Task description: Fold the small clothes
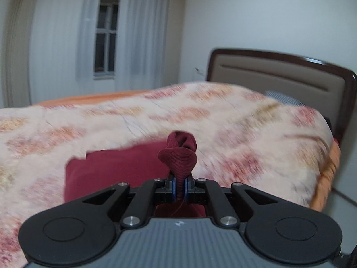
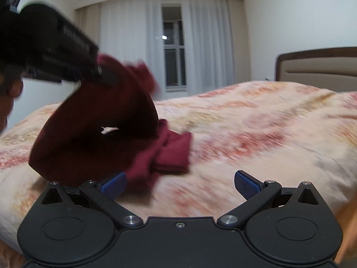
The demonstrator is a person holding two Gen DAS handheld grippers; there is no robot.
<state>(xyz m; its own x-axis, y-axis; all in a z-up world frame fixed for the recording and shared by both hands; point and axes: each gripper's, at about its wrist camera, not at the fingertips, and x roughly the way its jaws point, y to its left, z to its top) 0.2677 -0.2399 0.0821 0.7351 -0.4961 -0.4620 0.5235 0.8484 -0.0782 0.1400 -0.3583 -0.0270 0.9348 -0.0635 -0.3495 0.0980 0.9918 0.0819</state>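
Note:
A small dark red garment [image 1: 111,167] lies partly on the patterned bedspread [image 1: 223,120]. My left gripper [image 1: 179,187] is shut on a bunched ribbed edge of it, which sticks up between the blue pads. In the right wrist view the left gripper [image 2: 67,51] holds the garment [image 2: 96,131] lifted at the upper left, with its lower part trailing on the bed. My right gripper [image 2: 179,184] is open and empty, just to the right of the trailing cloth, low over the bedspread.
The bed has a brown padded headboard [image 1: 279,76] at the right. A curtained window [image 2: 174,47] is on the far wall. An orange sheet edge [image 1: 328,174] shows at the bed's right side.

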